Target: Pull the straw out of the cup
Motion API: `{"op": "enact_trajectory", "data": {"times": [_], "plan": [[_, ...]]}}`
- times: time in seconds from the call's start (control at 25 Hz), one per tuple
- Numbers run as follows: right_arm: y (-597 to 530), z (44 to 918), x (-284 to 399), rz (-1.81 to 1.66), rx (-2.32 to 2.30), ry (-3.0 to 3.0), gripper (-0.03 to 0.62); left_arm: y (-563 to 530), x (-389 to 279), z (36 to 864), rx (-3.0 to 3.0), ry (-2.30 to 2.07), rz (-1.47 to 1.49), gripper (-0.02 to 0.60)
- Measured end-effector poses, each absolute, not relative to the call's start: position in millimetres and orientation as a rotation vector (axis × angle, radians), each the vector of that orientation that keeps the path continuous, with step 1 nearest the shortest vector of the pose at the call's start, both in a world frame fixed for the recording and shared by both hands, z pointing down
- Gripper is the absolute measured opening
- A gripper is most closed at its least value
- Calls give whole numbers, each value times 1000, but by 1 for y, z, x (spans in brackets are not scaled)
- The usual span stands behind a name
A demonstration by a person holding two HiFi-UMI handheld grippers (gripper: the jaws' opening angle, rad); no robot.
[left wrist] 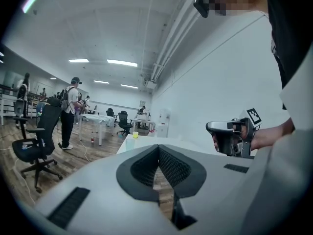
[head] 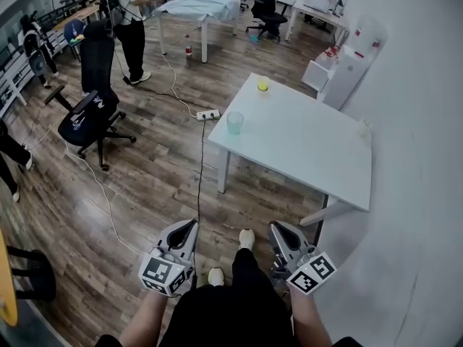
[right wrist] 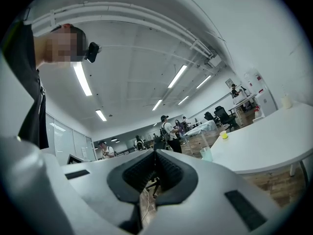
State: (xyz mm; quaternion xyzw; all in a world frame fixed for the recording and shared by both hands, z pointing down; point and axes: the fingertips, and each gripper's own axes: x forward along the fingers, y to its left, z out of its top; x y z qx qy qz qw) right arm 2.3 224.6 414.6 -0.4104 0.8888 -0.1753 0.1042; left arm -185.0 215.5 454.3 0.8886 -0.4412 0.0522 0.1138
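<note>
There's the left claw [head: 189, 227] - pads pressed together, tip to tip, nothing pinched between them. The right claw [head: 279, 230] tells the same story: closed on itself and empty. Both hang low in front of the person, one either side of the shoes [head: 247, 238], out over the wooden floor [head: 145, 186].

Look out past them. The white surface [head: 318, 157] stands off at about one o'clock, well apart from either claw. On its near left corner, dead on twelve o'clock from where the person stands, sits a clear cup [head: 235, 123]. Farther along the same edge, a shade toward one o'clock, there's a small yellow cup [head: 262, 84]. The straw I can't make out in either one; both are too small from here.

So by my reckoning the job hasn't started. No cup is touched and nothing is gripped. Everything is left to do: close in on the surface, spread a claw, pinch the straw - perhaps steadying the cup with the other claw - and draw it up and clear.
</note>
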Motion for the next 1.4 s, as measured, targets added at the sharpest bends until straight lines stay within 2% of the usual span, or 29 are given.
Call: {"op": "enact_trajectory", "data": {"times": [0.56,1.4], "plan": [[120,418,24,-537,-1100,2685,22,130,-165,462,2538,-1380,166,14],[-42,432,95,-583,-889,2804,21,-19,-77,456,2461,-1538,198,14]]}}
